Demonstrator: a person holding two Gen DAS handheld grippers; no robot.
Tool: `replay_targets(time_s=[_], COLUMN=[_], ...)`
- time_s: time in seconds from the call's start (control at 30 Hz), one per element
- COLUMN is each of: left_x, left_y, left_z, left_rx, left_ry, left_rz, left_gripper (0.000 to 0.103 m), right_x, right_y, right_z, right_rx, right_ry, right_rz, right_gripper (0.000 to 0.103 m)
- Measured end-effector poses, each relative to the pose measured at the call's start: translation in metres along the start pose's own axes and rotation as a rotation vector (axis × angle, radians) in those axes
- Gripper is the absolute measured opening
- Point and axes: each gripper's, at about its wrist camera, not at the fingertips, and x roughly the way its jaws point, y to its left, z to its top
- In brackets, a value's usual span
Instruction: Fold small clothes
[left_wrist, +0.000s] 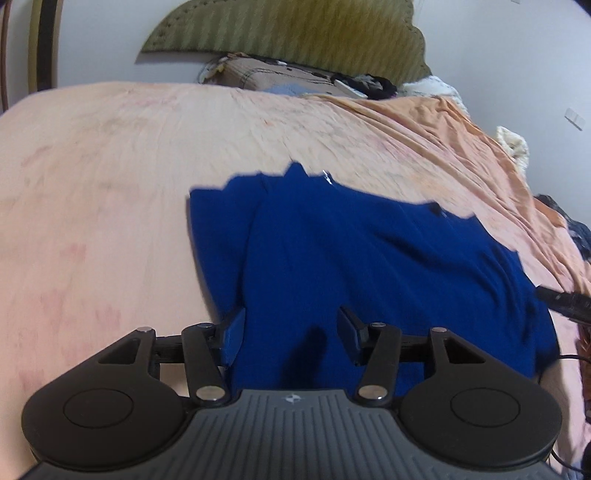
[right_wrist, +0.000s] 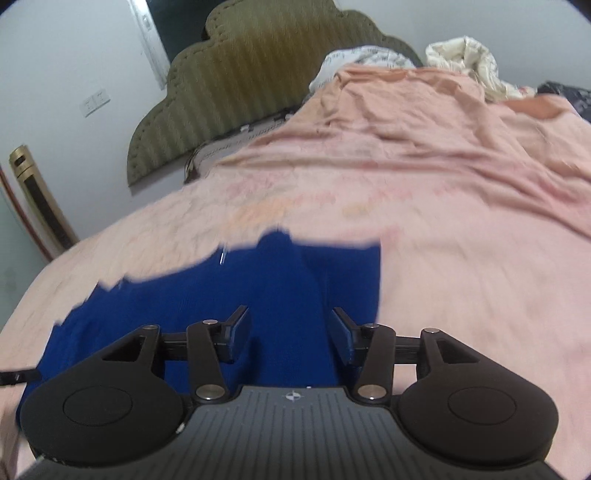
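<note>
deep blue knit garment (left_wrist: 369, 258) spread flat on wrinkled peach-pink bed sheet (left_wrist: 110, 166), roughly mid-bed, ragged far edge toward olive padded headboard (right_wrist: 236, 77). left gripper (left_wrist: 291, 338) released, fingers spread wide just over garment's near-left edge; right gripper (right_wrist: 290, 336) released too, fingers apart over its near-right part, no cloth pinched by either. both views motion-blurred; cream bedding bundle (right_wrist: 465, 59) heaped near headboard at far right.
</note>
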Motion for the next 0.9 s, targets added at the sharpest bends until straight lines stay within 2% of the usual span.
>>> replay_targets(time_s=[0.07,0.1,0.13,0.17,0.2,0.3,0.37,0.47,0.5,0.53,0.6,0.7,0.77,0.8,0.87,0.9], left_x=[-0.001,0.0,0.002,0.002,0.0,-0.015,-0.021,-0.011,-0.013,-0.017,-0.027,-0.04,-0.044,-0.044,-0.04,-0.037], left_y=[-0.002,-0.001,-0.001,-0.001,0.001,0.007,0.007,0.005,0.005,0.005,0.008,0.005,-0.006,-0.014,-0.028,-0.034], left_z=[-0.008,-0.012,-0.014,-0.015,-0.017,-0.017,-0.019,-0.031,-0.034,-0.034,-0.033,-0.029,-0.026,-0.024,-0.023,-0.023], left_rx=[-0.006,-0.013,-0.023,-0.034,-0.054,-0.094,-0.07,-0.028,-0.025,-0.029,-0.061,-0.065,-0.039,-0.028,-0.002,0.02], left_ry=[0.014,0.026,0.038,0.043,0.037,0.012,0.013,0.07,0.057,0.054,0.041,-0.001,-0.043,-0.061,-0.072,-0.077], left_rz=[-0.026,-0.036,-0.033,-0.031,-0.033,-0.029,-0.009,0.065,0.061,0.055,0.048,0.051,0.057,0.062,0.056,0.059], left_gripper=[0.041,0.024,0.011,0.009,0.008,0.007,0.007,0.006,0.006,0.007,0.008,0.009,0.013,0.018,0.036,0.051], right_x=[-0.009,-0.011,-0.012,-0.013,-0.012,-0.024,-0.036,-0.036,-0.033,-0.032,-0.04,-0.057,-0.061,-0.058,-0.048,-0.042], right_y=[0.004,0.008,0.01,0.01,0.008,0.004,-0.001,-0.009,-0.01,-0.011,-0.009,0.006,0.022,0.03,0.045,0.051], right_z=[-0.015,-0.021,-0.026,-0.029,-0.031,-0.033,-0.032,-0.036,-0.039,-0.042,-0.044,-0.041,-0.042,-0.045,-0.053,-0.057], right_rx=[-0.043,-0.08,-0.103,-0.102,-0.088,-0.071,-0.053,-0.057,-0.058,-0.055,-0.042,-0.072,-0.119,-0.143,-0.17,-0.189], right_ry=[0.032,0.048,0.053,0.062,0.071,0.019,-0.005,0.038,0.059,0.068,0.026,-0.061,-0.074,-0.061,-0.02,0.008], right_rz=[0.011,0.01,0.015,0.022,0.017,-0.042,-0.06,-0.077,-0.085,-0.099,-0.137,-0.149,-0.081,-0.038,0.021,0.036], right_gripper=[0.055,0.053,0.039,0.026,0.006,0.005,0.005,0.005,0.006,0.018,0.028,0.034,0.037,0.045,0.046,0.046])
